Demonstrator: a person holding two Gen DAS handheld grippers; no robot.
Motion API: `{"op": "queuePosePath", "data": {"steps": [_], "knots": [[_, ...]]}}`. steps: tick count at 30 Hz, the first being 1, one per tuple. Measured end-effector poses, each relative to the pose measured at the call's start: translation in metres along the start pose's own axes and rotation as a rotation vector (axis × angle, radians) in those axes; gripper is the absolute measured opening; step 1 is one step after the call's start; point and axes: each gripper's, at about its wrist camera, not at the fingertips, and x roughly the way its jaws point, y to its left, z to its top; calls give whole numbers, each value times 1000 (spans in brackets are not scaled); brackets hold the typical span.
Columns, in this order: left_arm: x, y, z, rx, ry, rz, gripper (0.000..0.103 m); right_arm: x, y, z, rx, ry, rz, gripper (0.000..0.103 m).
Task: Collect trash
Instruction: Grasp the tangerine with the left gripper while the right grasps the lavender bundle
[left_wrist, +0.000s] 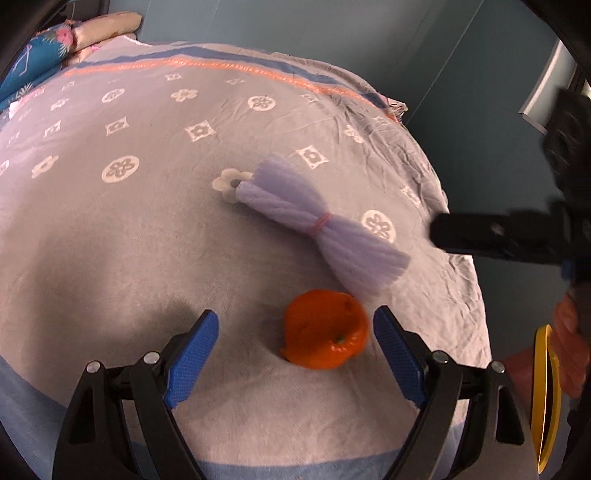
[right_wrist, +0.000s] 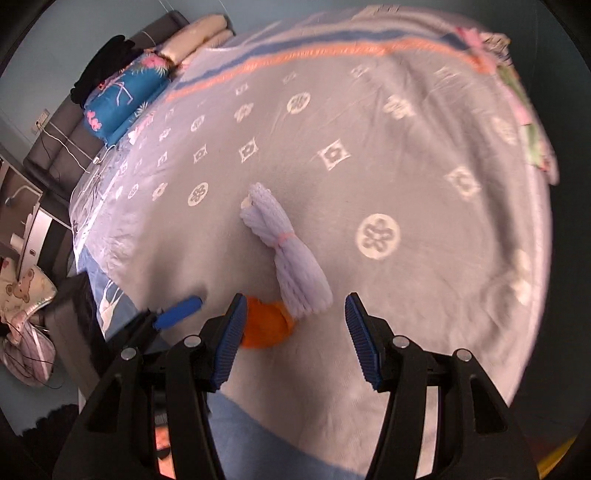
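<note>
The orange peel (left_wrist: 327, 338) lies on the bed (left_wrist: 110, 240), near its front edge. Just behind the orange peel, and a little to its right, lies the foam fruit net (left_wrist: 317, 225), slanting away to the left; whether the two touch cannot be told through the blur. The left gripper (left_wrist: 295, 332) stands with its jaws apart on either side of the orange peel, touching nothing. The right gripper (right_wrist: 293, 325) hangs right of the orange peel, before the net's near end. Folded bedding (right_wrist: 125, 99) sits far behind the orange peel, at the bed's back left corner.
</note>
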Motion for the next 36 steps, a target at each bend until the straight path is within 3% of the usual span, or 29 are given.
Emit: {"op": "queuePosePath", "data": {"steps": [5, 13, 16, 18, 19, 20, 21, 23, 29, 36], "knots": [[12, 4, 1, -25, 12, -22, 82, 44, 11, 25, -60, 88, -40, 53], [20, -6, -1, 2, 25, -55, 82, 88, 14, 43, -76, 149, -93, 53], [24, -11, -3, 26, 22, -39, 75, 100, 11, 45, -71, 174, -119, 53], [24, -13, -2, 19, 26, -55, 65, 107, 9, 45, -61, 186, -120, 52], [25, -14, -1, 17, 33, -75, 54, 108, 9, 45, -61, 184, -118, 51], [25, -15, -1, 20, 38, -89, 46, 109, 9, 46, -61, 181, -110, 43], [25, -17, -2, 28, 43, -94, 45, 108, 11, 46, -60, 178, -91, 34], [24, -20, -4, 40, 40, -94, 38, 106, 12, 46, -63, 160, -88, 31], [9, -16, -4, 25, 31, -118, 31, 93, 4, 47, 2, 99, -32, 27], [-46, -35, -3, 111, -44, -97, 31, 33, 2, 48, 56, -34, 18, 27]]}}
